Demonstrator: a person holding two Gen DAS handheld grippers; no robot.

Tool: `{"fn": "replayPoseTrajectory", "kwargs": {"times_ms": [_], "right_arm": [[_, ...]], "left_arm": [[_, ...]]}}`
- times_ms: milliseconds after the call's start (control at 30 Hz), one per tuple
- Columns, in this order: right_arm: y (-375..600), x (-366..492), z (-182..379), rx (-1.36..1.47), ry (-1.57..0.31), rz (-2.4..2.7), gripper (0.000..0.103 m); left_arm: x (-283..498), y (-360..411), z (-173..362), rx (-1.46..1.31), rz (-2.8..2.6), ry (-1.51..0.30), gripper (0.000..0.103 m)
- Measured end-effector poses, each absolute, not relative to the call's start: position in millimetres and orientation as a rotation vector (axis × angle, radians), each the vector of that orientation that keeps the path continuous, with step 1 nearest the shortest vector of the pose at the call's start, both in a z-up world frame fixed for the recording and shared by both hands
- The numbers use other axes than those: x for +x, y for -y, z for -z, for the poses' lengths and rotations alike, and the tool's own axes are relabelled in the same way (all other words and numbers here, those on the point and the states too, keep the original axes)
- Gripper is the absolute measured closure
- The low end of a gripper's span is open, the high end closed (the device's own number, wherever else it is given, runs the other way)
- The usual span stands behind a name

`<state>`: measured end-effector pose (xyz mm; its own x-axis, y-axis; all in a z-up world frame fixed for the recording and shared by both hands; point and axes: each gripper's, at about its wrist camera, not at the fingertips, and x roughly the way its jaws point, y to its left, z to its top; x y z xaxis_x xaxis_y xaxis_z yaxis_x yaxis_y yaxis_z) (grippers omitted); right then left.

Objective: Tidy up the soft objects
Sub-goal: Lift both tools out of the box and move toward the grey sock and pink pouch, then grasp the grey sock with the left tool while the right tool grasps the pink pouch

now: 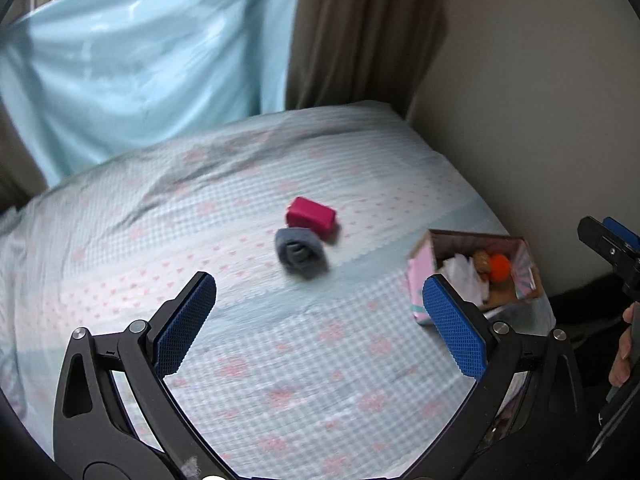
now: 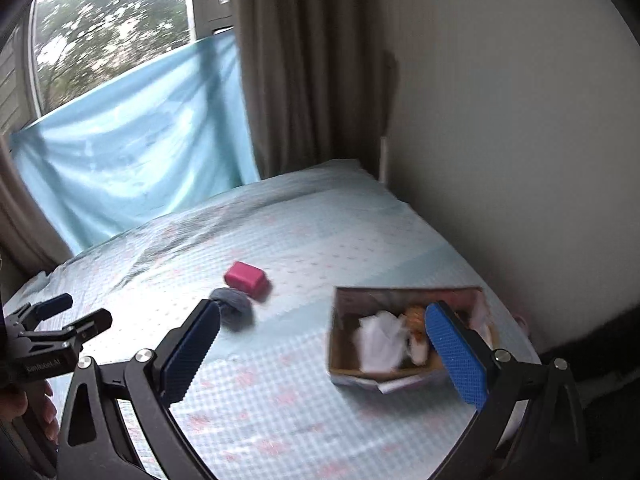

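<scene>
Grey rolled sock bundle (image 1: pixel 301 254) on the bed (image 1: pixel 280 360), mid-sheet, soft knit, round. Pink block (image 1: pixel 311 217) touching it at its 1 o'clock: rectangular, rounded corners, smooth faces; material unclear through blur.

Open cardboard box (image 1: pixel 420 280) at 3 o'clock from the sock, near the bed's wall-side edge, well apart from both. Pink and pale-blue printed outside, plain brown inside. In it: crumpled white fabric (image 1: pixel 466 276), an orange ball (image 1: pixel 500 266), a tan lump beside the ball I can't identify. The right wrist view looks deeper into the box (image 2: pixel 340 344) and shows the white fabric (image 2: pixel 380 344) filling its left half; my right pad hides the rest.

Sheet: pale blue small check with faded pink flower prints, wrinkled toward 11 o'clock.

My left tongs (image 1: pixel 320 320): spread wide, holding nothing, over bare sheet below the sock. Blue pads, diamond-knurled texture, black frame.
My right tongs (image 2: pixel 324 356): likewise spread wide, empty, right pad over the box.

Writing: small white lettering on the left tongs' body, seen only from the right wrist view; too blurred to read surely.

Beyond: light-blue cloth (image 2: pixel 132 152) hung across the window (image 2: pixel 112 12) at 11 o'clock, brown curtain (image 2: pixel 304 68) at 12, plain wall (image 2: pixel 500 120) at 2. Trees outside show in the right view mainly.
</scene>
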<state>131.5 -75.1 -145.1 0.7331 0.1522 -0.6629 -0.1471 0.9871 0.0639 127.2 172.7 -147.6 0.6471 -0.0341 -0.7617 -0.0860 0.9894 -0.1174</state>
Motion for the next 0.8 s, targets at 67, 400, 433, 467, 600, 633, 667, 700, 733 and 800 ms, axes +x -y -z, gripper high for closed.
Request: {"fn": "replayPoseTrajectory", "kwargs": {"times_ms": [67,400,433,467,600,633,667,700,733,800], "right_arm": [[61,155,151,-0.011,-0.741,-0.207,0.001],[-12,296,213,-0.151,-0.850,-0.431,0.001],[-20,314,226,-0.162,-0.873,-0.454,0.001],[-25,326,236,-0.173,-0.890,-0.469,0.001],[-49,372,282,-0.250,-0.957,-0.528,0.001],[-55,382,294,-0.271,-0.972,-0.544,0.001],[-62,392,309,-0.297,-0.986,-0.562,0.001],[-69,401,323,-0.323,-0.999,-0.585,0.001],[-74,408,333,-0.336,-1.012,-0.605,0.001],[-87,425,362,-0.361,-1.060,-0.667,0.001]], "left_arm": [[140,-185,158,-0.173,-0.060,-0.885,0.000],[222,-222,240,-0.318,-0.131,-0.990,0.000],[232,-222,252,-0.319,-0.131,-1.007,0.000],[241,-221,262,-0.321,-0.129,-1.020,0.000],[279,-216,307,-0.333,-0.104,-1.068,0.000],[286,-214,315,-0.332,-0.100,-1.077,0.000],[296,-212,327,-0.333,-0.090,-1.089,0.000],[304,-210,336,-0.335,-0.081,-1.099,0.000],[314,-207,348,-0.335,-0.075,-1.112,0.000],[331,-201,372,-0.332,-0.062,-1.138,0.000]]}}
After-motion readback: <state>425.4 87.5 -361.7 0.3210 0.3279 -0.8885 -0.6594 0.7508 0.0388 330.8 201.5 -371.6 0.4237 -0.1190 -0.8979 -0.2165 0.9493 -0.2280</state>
